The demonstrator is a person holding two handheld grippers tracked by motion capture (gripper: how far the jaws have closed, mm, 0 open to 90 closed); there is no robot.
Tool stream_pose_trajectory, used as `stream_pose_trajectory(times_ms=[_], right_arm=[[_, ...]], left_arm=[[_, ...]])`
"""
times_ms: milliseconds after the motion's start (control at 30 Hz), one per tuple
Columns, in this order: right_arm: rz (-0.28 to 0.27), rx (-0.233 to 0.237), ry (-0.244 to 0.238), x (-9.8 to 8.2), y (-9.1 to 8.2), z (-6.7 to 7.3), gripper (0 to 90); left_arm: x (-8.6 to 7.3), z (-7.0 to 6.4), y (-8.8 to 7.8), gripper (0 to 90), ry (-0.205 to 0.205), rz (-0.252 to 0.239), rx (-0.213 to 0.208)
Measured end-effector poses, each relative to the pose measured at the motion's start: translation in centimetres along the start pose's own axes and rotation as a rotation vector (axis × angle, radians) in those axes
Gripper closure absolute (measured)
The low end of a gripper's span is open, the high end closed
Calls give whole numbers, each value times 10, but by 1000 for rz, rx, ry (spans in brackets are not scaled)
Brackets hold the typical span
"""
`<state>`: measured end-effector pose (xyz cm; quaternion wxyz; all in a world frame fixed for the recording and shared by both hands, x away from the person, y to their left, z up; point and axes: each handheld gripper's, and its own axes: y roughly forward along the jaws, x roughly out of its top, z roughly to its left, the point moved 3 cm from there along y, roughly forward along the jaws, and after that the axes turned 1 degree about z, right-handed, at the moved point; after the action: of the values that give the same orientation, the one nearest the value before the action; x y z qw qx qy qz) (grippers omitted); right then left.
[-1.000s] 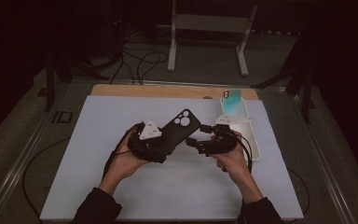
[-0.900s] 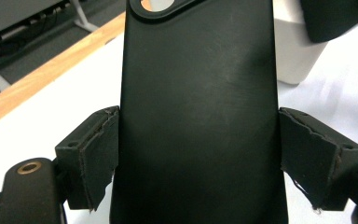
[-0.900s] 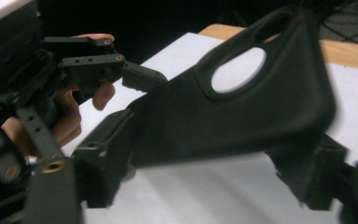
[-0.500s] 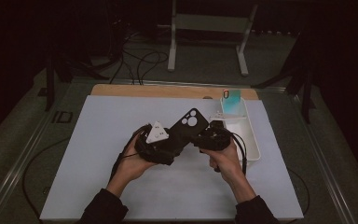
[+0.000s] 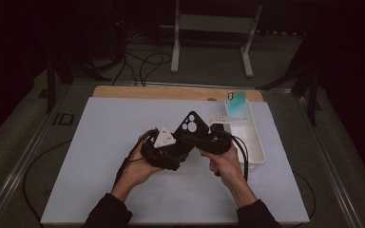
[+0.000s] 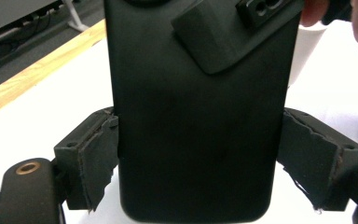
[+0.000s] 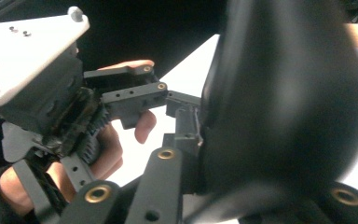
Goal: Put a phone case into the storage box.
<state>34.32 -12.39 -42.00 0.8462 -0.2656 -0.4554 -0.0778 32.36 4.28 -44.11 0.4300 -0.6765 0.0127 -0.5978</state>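
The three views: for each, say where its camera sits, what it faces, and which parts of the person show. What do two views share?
High view: above the table, looking forward and down; forearms, both hands.
Left gripper view: on the left gripper, facing the black phone case.
Right gripper view: on the right gripper, facing the other hand.
Shared: the phone case.

Both forearms come in low and meet in the middle. The left tongs (image 5: 183,142) stand wide, clamped. The right tongs (image 5: 197,139), just beside them, have just closed tight.

High view looks forward and down over the desk (image 5: 100,156) from afar; both tool views sit close, sharing the black phone (image 6: 196,116).
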Motion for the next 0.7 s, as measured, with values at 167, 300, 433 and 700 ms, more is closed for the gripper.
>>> stream_pose_trajectory(times_ms=[167,300,433,700], right_arm=[[11,-14,-35,-2,2,3,874],[6,-16,-38,0,1,3,875],[8,-26,-50,0,-1,3,873],[8,-32,-60,1,-5,2,871]], left_arm=[[-2,4,-1,155,-27,0,-8],[-2,6,-3,148,-36,-11,-17],[-4,9,-6,119,-52,-23,-30],[-7,14,-13,57,-74,-29,-40]])
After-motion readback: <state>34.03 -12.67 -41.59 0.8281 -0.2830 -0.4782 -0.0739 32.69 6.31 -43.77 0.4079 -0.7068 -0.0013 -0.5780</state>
